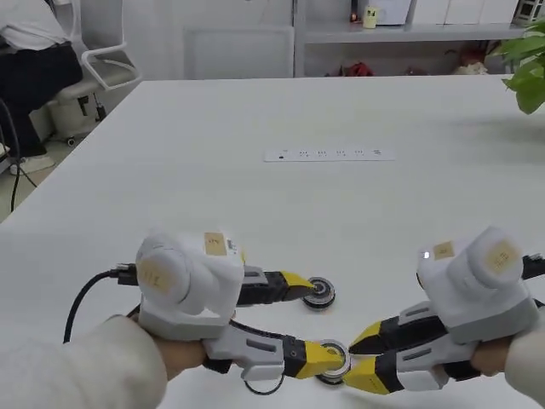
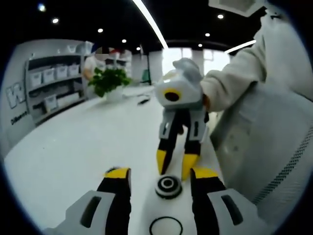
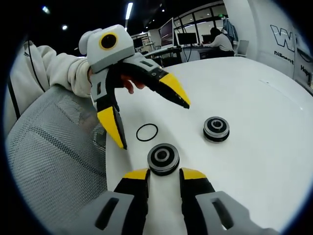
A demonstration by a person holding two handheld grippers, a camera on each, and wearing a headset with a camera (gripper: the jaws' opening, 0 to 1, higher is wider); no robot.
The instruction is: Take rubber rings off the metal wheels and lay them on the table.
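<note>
Two metal wheels with black rubber rings lie near the table's front edge. The near wheel sits between my two grippers. My left gripper is open wide, its jaws either side of this wheel without touching it. Facing it, my right gripper is open, its tips just short of the same wheel. The second wheel lies a little farther out, beside the left gripper's far jaw. One loose black ring lies flat on the table under the left gripper.
A white power strip is set in the middle of the white table. A black cable trails from the left gripper. A plant stands at the far right. A chair and a seated person are beyond the far left corner.
</note>
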